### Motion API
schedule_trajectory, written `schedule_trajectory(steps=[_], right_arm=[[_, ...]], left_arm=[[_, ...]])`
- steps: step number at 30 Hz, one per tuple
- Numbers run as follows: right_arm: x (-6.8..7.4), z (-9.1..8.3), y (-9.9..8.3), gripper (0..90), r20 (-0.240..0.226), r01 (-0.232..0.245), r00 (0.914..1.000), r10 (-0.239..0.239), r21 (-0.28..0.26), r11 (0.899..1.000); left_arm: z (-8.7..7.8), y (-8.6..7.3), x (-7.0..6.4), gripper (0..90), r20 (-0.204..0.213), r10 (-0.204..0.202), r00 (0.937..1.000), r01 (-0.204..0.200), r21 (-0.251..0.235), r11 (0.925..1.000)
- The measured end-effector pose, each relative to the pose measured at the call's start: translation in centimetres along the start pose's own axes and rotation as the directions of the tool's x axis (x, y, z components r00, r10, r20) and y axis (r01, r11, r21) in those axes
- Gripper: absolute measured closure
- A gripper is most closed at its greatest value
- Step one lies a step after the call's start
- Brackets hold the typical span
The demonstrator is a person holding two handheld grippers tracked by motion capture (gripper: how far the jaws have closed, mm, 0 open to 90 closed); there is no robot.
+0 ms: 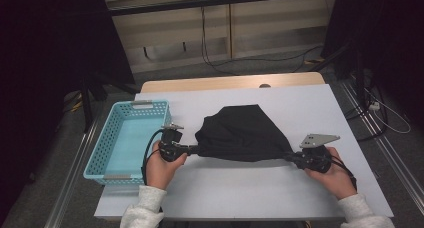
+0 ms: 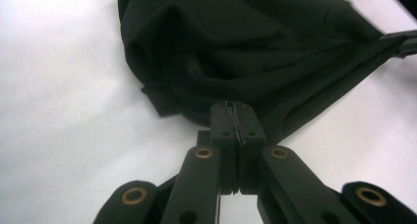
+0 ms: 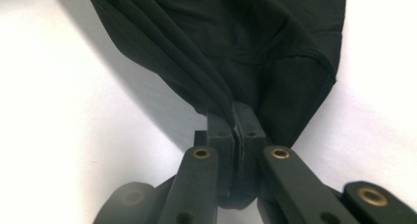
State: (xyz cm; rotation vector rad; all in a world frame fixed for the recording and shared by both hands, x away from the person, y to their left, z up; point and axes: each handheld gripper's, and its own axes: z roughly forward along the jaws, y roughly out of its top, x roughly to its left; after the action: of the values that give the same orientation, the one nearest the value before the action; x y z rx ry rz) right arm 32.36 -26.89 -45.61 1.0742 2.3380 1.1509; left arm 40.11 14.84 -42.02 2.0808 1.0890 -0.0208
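A black cloth (image 1: 241, 133) lies bunched on the white table (image 1: 240, 193), stretched taut along its near edge between both grippers. My left gripper (image 1: 196, 149) is shut on the cloth's left corner; the left gripper view has its jaws pressed together on the black cloth (image 2: 255, 42), left gripper (image 2: 238, 108). At the right corner, my right gripper (image 1: 290, 155) is shut on the fabric too. In the right gripper view, folds of the black cloth (image 3: 246, 32) run into the closed jaws of the right gripper (image 3: 235, 117). A hand holds each gripper.
A light blue plastic basket (image 1: 112, 138), with nothing in it, stands on the table's left side, close to my left gripper. A wooden table edge (image 1: 230, 81) shows behind the white top. Cables run over the floor beyond.
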Motion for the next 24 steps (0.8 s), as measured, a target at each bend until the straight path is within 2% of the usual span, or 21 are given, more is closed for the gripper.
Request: schedule_trajectory(steps=[6, 9, 11, 13, 16, 20, 24], right_arm=[[0.0, 0.3, -0.2, 87.6, -0.009, -0.008, 0.9999, 0.008, 0.01, 1.0], [0.0, 0.5, -0.2, 87.5, -0.015, -0.006, 0.9999, 0.006, 0.014, 1.0], [0.0, 0.5, -0.2, 87.5, -0.017, -0.004, 0.9998, 0.004, 0.015, 1.0], [0.0, 0.6, -0.2, 87.5, -0.017, -0.002, 0.9999, 0.003, 0.02, 1.0], [0.0, 0.6, -0.2, 87.5, -0.017, -0.003, 0.9998, 0.003, 0.025, 1.0], [0.0, 0.7, -0.2, 87.6, -0.019, -0.006, 0.9998, 0.007, 0.03, 1.0], [0.0, 0.9, -0.1, 87.6, -0.021, -0.006, 0.9998, 0.007, 0.042, 0.999]], left_arm=[[1.2, -0.6, 0.0, 87.7, -0.017, 0.027, 0.9995, -0.027, 0.025, 0.9993], [1.2, -0.6, -0.1, 85.9, -0.032, 0.051, 0.9982, -0.051, 0.012, 0.9986], [1.3, -0.7, -0.2, 79.4, -0.036, 0.068, 0.9971, -0.068, 0.001, 0.9977], [1.3, -0.6, -0.4, 68.5, -0.045, 0.094, 0.9945, -0.095, -0.019, 0.9953], [1.3, -0.5, -1.1, 61.6, -0.015, 0.111, 0.9937, -0.111, -0.044, 0.9928], [1.6, -0.4, -2.3, 47.3, -0.002, 0.19, 0.9818, -0.189, -0.075, 0.979], [2.4, -0.5, -3.3, 42.0, 0.013, 0.257, 0.9662, -0.256, -0.076, 0.9637]])
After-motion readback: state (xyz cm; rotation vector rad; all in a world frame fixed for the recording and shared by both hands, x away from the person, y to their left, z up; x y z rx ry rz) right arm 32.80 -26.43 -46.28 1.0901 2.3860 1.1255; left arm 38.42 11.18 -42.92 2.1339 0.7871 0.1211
